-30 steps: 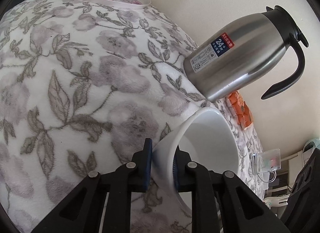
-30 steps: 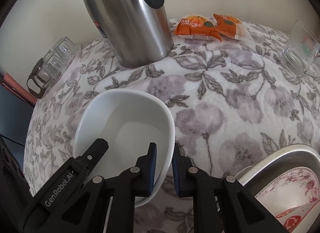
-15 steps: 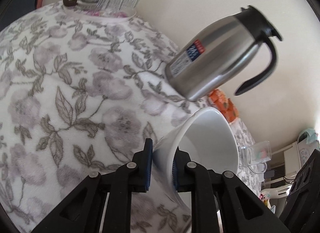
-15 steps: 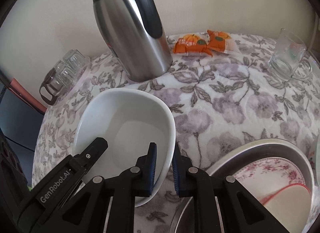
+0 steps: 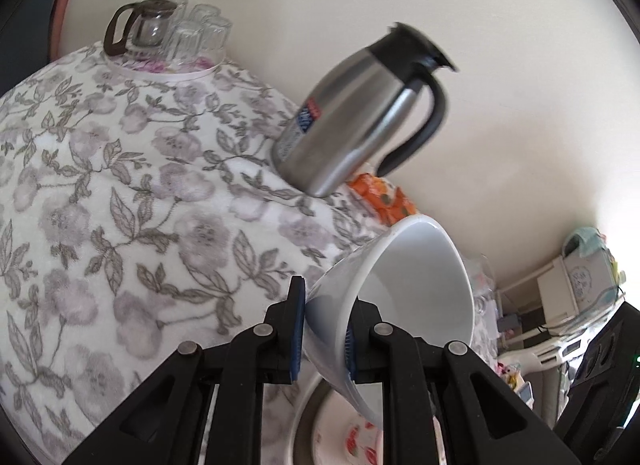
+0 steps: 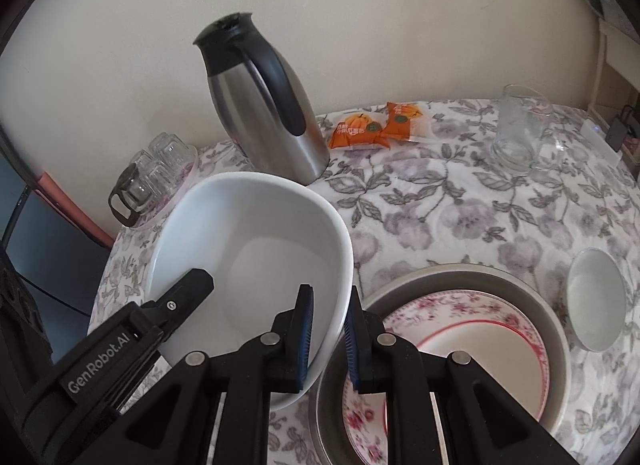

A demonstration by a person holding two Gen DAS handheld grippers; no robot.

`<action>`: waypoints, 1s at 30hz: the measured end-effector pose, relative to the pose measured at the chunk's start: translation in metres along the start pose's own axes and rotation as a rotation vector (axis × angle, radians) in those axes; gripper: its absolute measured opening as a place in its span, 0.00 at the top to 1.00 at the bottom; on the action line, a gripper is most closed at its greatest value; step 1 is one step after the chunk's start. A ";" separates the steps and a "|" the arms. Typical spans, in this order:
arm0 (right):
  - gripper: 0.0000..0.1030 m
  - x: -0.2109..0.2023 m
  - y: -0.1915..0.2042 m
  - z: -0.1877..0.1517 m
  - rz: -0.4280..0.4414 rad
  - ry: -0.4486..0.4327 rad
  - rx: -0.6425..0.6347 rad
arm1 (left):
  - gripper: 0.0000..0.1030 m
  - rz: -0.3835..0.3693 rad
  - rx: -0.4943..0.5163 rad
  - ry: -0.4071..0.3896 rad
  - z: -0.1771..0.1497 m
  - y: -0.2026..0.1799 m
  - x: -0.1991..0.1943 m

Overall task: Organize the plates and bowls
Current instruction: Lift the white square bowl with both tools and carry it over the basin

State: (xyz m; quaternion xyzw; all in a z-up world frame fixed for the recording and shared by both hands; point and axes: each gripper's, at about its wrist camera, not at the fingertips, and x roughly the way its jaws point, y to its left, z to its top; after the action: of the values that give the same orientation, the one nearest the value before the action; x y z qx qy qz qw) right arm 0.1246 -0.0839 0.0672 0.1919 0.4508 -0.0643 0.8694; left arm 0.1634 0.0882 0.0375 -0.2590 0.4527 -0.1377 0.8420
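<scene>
Both grippers hold the large white bowl [image 6: 256, 265] clear of the bench [image 6: 460, 201]. The left gripper [image 5: 322, 329] fingers pinch its wall on one side; the right gripper [image 6: 328, 329] fingers pinch the rim opposite. The bowl hangs tilted beside the metal basin [image 6: 556, 329], which holds a floral plate [image 6: 480, 309]. A small white bowl [image 6: 596, 305] sits near the bench's right edge.

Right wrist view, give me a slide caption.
Both grippers hold a white bowl above the floral cloth, beside a metal pan.
</scene>
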 end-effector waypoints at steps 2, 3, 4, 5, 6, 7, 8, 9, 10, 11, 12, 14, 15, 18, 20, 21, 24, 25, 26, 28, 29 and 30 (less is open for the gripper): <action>0.84 -0.010 -0.006 -0.003 0.003 -0.011 0.006 | 0.83 -0.002 0.020 -0.005 -0.005 -0.009 -0.007; 0.84 -0.015 -0.009 -0.004 0.004 -0.018 0.008 | 0.83 -0.004 0.029 -0.007 -0.007 -0.013 -0.010; 0.84 -0.020 -0.012 -0.006 0.005 -0.026 0.011 | 0.83 -0.008 0.035 -0.008 -0.010 -0.017 -0.013; 0.84 -0.023 -0.015 -0.008 0.005 -0.032 0.012 | 0.83 -0.013 0.042 -0.008 -0.012 -0.020 -0.015; 0.84 -0.027 -0.018 -0.009 0.007 -0.038 0.016 | 0.83 -0.018 0.047 -0.007 -0.014 -0.023 -0.017; 0.84 -0.032 -0.021 -0.011 0.011 -0.044 0.021 | 0.83 -0.025 0.051 -0.006 -0.017 -0.025 -0.019; 0.84 -0.035 -0.024 -0.013 0.013 -0.049 0.025 | 0.83 -0.030 0.051 -0.004 -0.019 -0.026 -0.021; 0.84 -0.038 -0.028 -0.015 0.016 -0.055 0.031 | 0.83 -0.037 0.051 -0.001 -0.022 -0.028 -0.022; 0.84 -0.041 -0.031 -0.017 0.020 -0.060 0.035 | 0.83 -0.044 0.052 0.002 -0.024 -0.030 -0.024; 0.84 -0.045 -0.033 -0.019 0.023 -0.065 0.038 | 0.83 -0.049 0.055 0.004 -0.027 -0.032 -0.026; 0.84 -0.048 -0.036 -0.022 0.027 -0.071 0.041 | 0.83 -0.051 0.061 0.004 -0.030 -0.033 -0.028; 0.84 -0.053 -0.040 -0.027 0.033 -0.080 0.046 | 0.83 -0.052 0.074 0.005 -0.035 -0.038 -0.031; 0.84 -0.055 -0.042 -0.029 0.034 -0.086 0.048 | 0.83 -0.050 0.082 0.004 -0.037 -0.040 -0.032; 0.84 -0.062 -0.049 -0.035 0.035 -0.100 0.055 | 0.83 -0.046 0.109 0.005 -0.044 -0.047 -0.036; 0.84 -0.065 -0.055 -0.037 0.043 -0.106 0.065 | 0.83 -0.047 0.126 0.006 -0.047 -0.052 -0.038; 0.84 -0.066 -0.057 -0.038 0.046 -0.107 0.070 | 0.83 -0.046 0.133 0.007 -0.048 -0.054 -0.038; 0.84 -0.070 -0.065 -0.041 0.047 -0.116 0.084 | 0.83 -0.048 0.150 0.013 -0.052 -0.061 -0.038; 0.84 -0.071 -0.067 -0.042 0.045 -0.120 0.088 | 0.83 -0.052 0.152 0.017 -0.053 -0.062 -0.037; 0.84 -0.072 -0.069 -0.042 0.044 -0.122 0.090 | 0.83 -0.054 0.157 0.019 -0.055 -0.064 -0.037; 0.84 -0.074 -0.074 -0.044 0.042 -0.123 0.097 | 0.83 -0.052 0.168 0.023 -0.058 -0.069 -0.036; 0.84 -0.075 -0.076 -0.044 0.044 -0.123 0.102 | 0.83 -0.049 0.175 0.024 -0.059 -0.071 -0.036; 0.84 -0.075 -0.079 -0.045 0.046 -0.122 0.108 | 0.83 -0.044 0.183 0.024 -0.061 -0.074 -0.036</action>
State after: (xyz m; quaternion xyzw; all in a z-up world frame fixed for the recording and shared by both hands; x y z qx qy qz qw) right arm 0.0238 -0.1431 0.0830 0.2444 0.3885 -0.0800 0.8848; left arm 0.0927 0.0243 0.0763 -0.1890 0.4425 -0.2001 0.8535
